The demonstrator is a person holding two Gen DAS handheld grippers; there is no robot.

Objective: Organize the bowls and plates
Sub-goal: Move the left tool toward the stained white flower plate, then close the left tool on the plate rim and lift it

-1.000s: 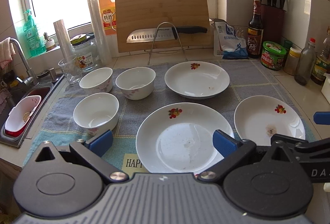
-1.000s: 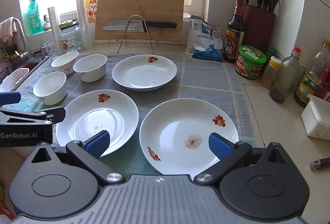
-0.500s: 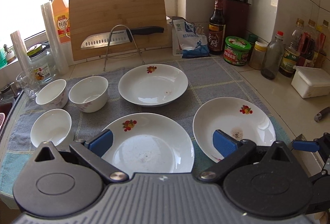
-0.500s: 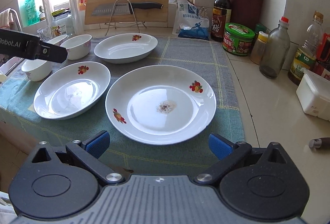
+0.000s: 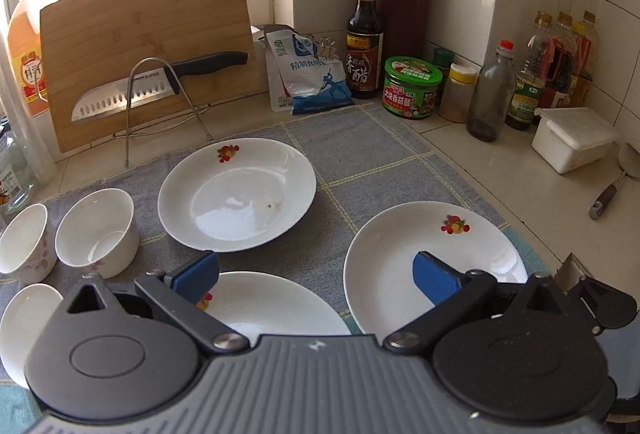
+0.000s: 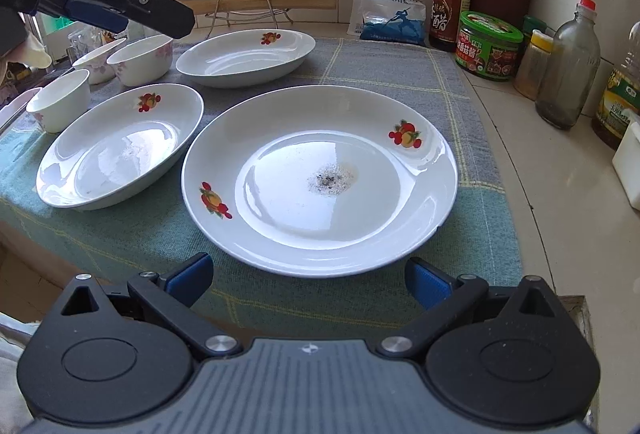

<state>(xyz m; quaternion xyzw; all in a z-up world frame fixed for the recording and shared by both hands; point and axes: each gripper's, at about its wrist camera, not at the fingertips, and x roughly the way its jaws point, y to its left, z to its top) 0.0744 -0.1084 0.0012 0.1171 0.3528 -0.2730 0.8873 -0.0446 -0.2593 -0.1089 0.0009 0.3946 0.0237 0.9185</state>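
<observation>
Three white plates with fruit prints lie on a grey-green cloth (image 6: 400, 66). The flat right plate (image 6: 320, 178) (image 5: 436, 246) lies just ahead of my open, empty right gripper (image 6: 308, 280), at the counter's front edge. The near-left deep plate (image 6: 120, 146) (image 5: 272, 306) and the far deep plate (image 6: 244, 56) (image 5: 236, 194) lie beyond. Three small white bowls (image 6: 60, 102) (image 5: 96, 230) stand at the left. My left gripper (image 5: 316, 276) is open and empty, above the gap between the near plates; it also shows in the right wrist view (image 6: 104, 2), raised at upper left.
A cutting board (image 5: 144, 46) with a knife (image 5: 160, 86) on a wire rack stands at the back. Bottles, jars and a knife block (image 5: 400, 14) line the right back corner. A white box (image 5: 572, 138) and a utensil handle (image 5: 604, 198) lie on the right counter.
My left gripper has swung right and forward over the plates. My right gripper has dropped lower and closer to the flat plate's near rim. Both stay open.
</observation>
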